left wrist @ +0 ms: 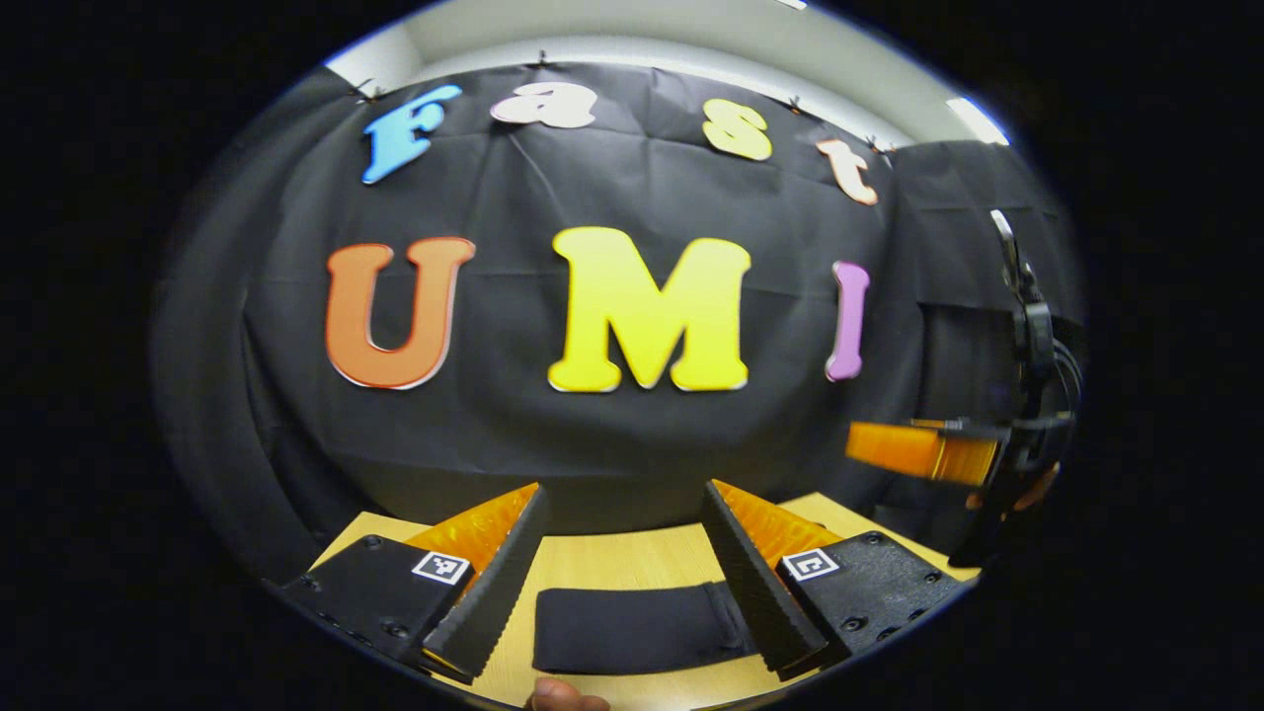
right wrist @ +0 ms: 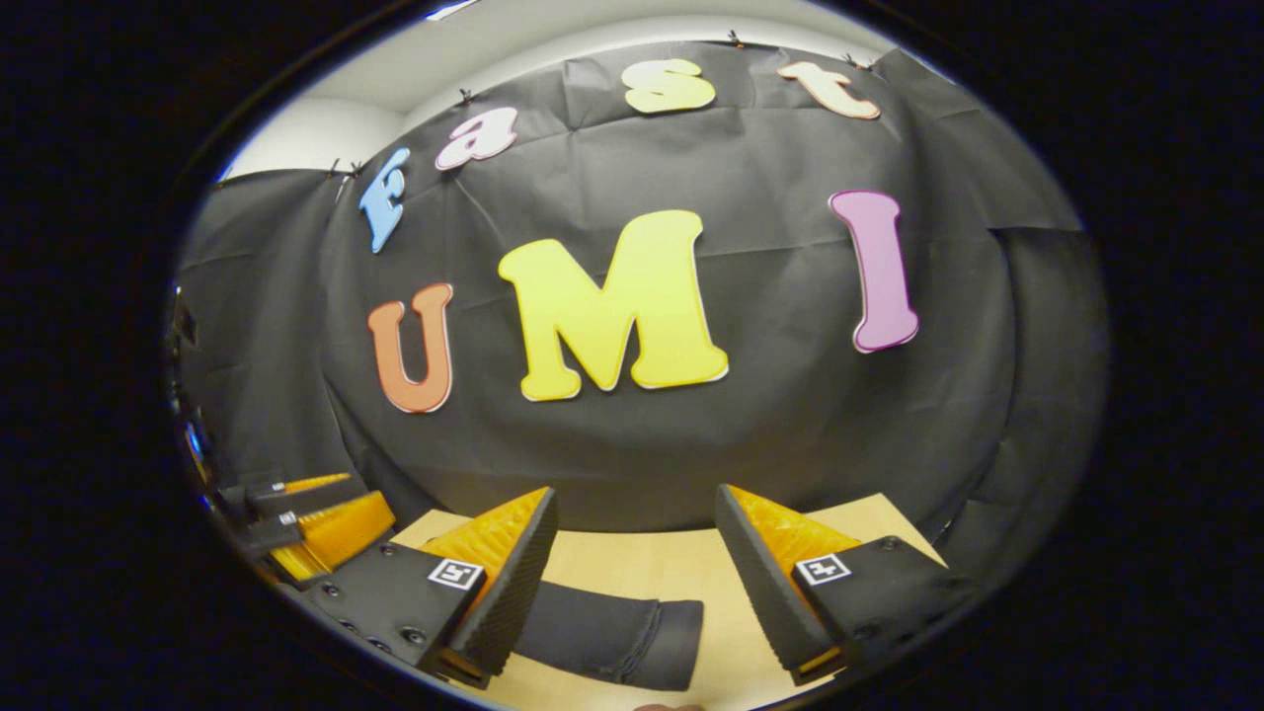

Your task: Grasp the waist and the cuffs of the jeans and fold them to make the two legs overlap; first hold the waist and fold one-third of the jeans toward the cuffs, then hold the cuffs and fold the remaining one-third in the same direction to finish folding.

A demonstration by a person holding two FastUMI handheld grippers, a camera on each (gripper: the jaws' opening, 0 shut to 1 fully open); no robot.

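In the left gripper view we see our left hand-held gripper (left wrist: 624, 573) spread open above dark jeans (left wrist: 632, 627) lying flat on the counter (left wrist: 612, 558). In the right gripper view our right hand-held gripper (right wrist: 632, 583) is likewise open, holding nothing. Each gripper carries small square coded markers (left wrist: 440, 567), unreadable.

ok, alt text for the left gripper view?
The left gripper hangs open above dark jeans lying flat on a wooden table. The right gripper is held up at the right edge, in front of the black cloth wall.
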